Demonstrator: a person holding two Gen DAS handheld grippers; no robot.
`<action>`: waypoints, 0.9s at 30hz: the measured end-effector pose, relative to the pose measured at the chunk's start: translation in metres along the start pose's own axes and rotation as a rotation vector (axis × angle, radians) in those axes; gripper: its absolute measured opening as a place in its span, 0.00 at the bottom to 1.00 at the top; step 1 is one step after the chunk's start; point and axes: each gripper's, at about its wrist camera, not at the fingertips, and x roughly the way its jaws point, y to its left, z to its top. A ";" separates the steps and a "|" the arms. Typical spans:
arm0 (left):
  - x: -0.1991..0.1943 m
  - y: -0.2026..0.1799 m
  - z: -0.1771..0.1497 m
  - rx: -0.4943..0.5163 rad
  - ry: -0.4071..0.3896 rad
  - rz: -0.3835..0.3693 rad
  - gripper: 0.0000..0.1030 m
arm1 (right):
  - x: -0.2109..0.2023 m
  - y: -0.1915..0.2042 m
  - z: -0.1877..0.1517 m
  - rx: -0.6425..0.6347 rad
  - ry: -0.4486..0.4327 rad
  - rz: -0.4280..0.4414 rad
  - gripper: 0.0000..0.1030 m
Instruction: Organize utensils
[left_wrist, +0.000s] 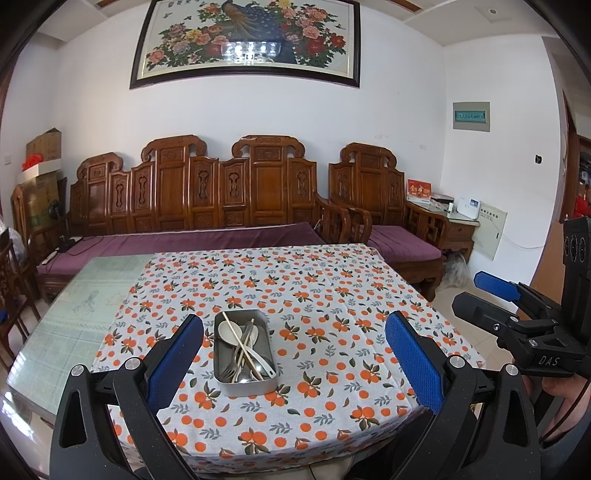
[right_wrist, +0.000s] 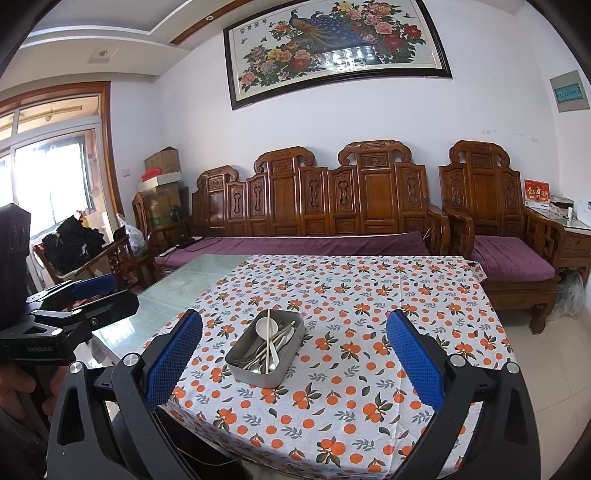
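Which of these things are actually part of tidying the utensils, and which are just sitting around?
Part of the job:
rectangular metal tin
white ceramic spoon
pale wooden chopsticks
metal fork

Just lying about:
orange-print tablecloth
carved wooden sofa
cardboard boxes

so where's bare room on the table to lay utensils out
Free: the orange-print tablecloth right of and behind the rectangular metal tin, and the bare glass tabletop to its left. Crowded only inside the tin: chopsticks, spoons and forks piled together.

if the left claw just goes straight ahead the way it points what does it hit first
Probably the metal tin of utensils, which sits centred between the open left claw's fingers on the tablecloth. Nothing shows in between, though depth is hard to judge.
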 end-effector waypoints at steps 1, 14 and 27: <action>0.000 0.000 0.000 0.000 0.000 -0.001 0.92 | 0.000 0.000 0.000 0.000 0.000 0.001 0.98; -0.001 -0.002 0.003 0.003 -0.005 0.005 0.92 | 0.001 0.002 -0.001 0.003 0.000 0.001 0.98; -0.001 -0.002 0.004 -0.002 -0.003 0.000 0.92 | 0.001 0.001 0.000 0.002 0.000 0.001 0.98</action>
